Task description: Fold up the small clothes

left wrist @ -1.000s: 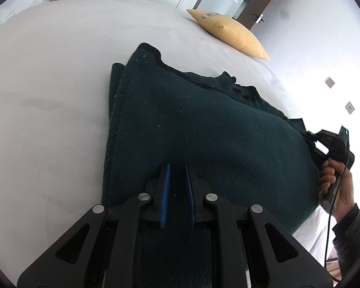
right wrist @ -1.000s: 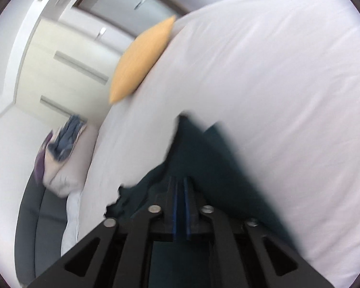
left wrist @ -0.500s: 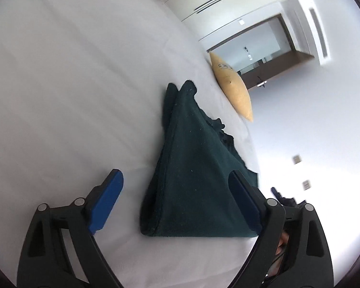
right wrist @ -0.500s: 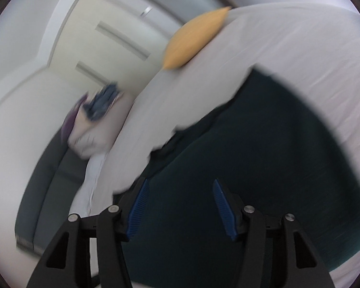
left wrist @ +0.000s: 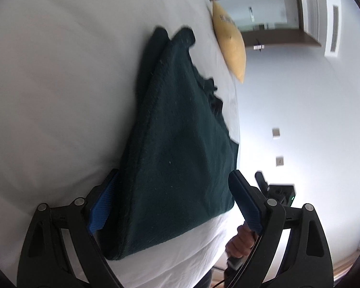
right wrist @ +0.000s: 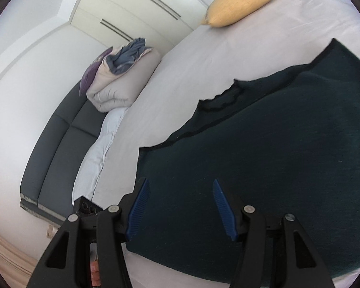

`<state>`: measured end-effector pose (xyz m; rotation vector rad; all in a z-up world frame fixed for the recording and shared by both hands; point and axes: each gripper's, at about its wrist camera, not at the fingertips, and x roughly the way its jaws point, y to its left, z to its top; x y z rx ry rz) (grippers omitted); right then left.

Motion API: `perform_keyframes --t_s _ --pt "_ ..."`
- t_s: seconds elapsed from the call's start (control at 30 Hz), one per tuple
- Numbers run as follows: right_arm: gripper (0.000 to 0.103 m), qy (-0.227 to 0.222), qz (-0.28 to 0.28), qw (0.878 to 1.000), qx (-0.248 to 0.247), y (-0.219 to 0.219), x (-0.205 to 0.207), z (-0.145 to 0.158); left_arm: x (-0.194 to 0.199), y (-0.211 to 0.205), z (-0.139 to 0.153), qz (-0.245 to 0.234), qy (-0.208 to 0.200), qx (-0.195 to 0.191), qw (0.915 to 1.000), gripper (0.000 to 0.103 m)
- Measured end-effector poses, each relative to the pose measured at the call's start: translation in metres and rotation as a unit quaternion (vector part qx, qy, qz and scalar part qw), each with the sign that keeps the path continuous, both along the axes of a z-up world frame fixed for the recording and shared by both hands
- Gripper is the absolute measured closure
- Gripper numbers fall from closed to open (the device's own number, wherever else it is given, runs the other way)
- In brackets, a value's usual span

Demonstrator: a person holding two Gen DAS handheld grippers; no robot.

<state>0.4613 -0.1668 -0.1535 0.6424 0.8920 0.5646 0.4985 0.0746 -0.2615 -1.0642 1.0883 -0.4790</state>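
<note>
Dark green fleecy folded garment (left wrist: 180, 148): it lies on the white bed sheet (left wrist: 60, 84), filling the centre of the left wrist view and the right half of the right wrist view (right wrist: 288, 168). You see a napped, matte fabric with a thin darker binding along its wavy edge and a thick stacked fold at its left side in the left view. Expect it to be soft, light and limp, not slippery; it will sag wherever you leave it unsupported. Take hold at a corner or along the bound edge, pinching all layers together so that the stack does not slide apart. Your left gripper (left wrist: 177, 206) stands wide open, its blue ribbed pads either side of the near end of the garment, gripping nothing; its jaws have just been opening. Your right gripper (right wrist: 180, 208) is partly open above the cloth, likewise empty and just opened. A smooth yellow cushion (right wrist: 242, 2) sits at the top of the right view.
</note>
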Motion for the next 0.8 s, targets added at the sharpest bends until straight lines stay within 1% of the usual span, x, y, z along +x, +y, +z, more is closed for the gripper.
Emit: perform_keyframes --t_s 0.07,0.13,0.2,0.23,0.27,0.3,0.37,0.4,0.43,0.47,0.5,0.53,0.6,0.7,0.8 --pt "0.044 0.003 0.007 1.000 -0.003 0.007 0.003 -0.001 0.002 -0.003 0.000 -0.009 0.001 0.001 1.0000 0.015" --pt "0.044 0.007 0.013 1.000 -0.003 0.013 0.006 -0.002 0.001 -0.002 0.001 -0.012 0.003 -0.002 0.9999 0.019" --pt "0.044 0.014 0.020 1.000 0.001 0.020 0.010 -0.006 -0.004 0.000 -0.002 -0.007 0.010 -0.011 0.9999 0.036" --pt "0.044 0.017 0.022 1.000 0.000 0.023 0.012 -0.008 -0.008 0.001 -0.005 -0.002 0.016 -0.016 0.9997 0.042" --pt "0.044 0.020 0.024 1.000 -0.002 0.026 0.014 -0.010 -0.013 0.002 -0.008 0.000 0.021 -0.019 0.9996 0.052" --pt "0.044 0.024 0.025 0.999 -0.003 0.028 0.016 -0.012 -0.016 0.002 -0.010 0.002 0.025 -0.019 0.9995 0.060" --pt "0.044 0.034 0.029 0.999 -0.003 0.034 0.021 -0.018 -0.023 0.002 -0.014 0.013 0.028 -0.023 0.9993 0.068" --pt "0.044 0.041 0.033 0.999 -0.005 0.037 0.024 -0.023 -0.025 0.003 -0.015 0.019 0.030 -0.024 0.9991 0.071" --pt "0.044 0.049 0.038 0.998 -0.009 0.040 0.027 -0.027 -0.026 0.004 -0.017 0.022 0.031 -0.024 0.9990 0.071" --pt "0.046 0.066 0.045 0.997 -0.019 0.043 0.032 -0.035 -0.027 0.004 -0.017 0.023 0.031 -0.024 0.9990 0.077" --pt "0.048 0.075 0.044 0.996 -0.028 0.044 0.034 -0.040 -0.027 0.004 -0.017 0.023 0.031 -0.021 0.9990 0.087" --pt "0.051 0.076 0.043 0.996 -0.029 0.044 0.036 -0.043 -0.027 0.003 -0.015 0.022 0.030 -0.017 0.9992 0.088" --pt "0.051 0.074 0.045 0.996 -0.016 0.040 0.036 -0.044 -0.025 0.001 -0.007 0.022 0.022 -0.006 0.9995 0.091" --pt "0.051 0.075 0.050 0.996 0.012 0.031 0.036 -0.046 -0.022 -0.009 0.020 0.016 -0.006 0.024 0.9996 0.092" --pt "0.051 0.082 0.054 0.995 0.033 0.022 0.036 -0.044 -0.013 -0.033 0.051 0.002 -0.035 0.047 0.9983 0.092"
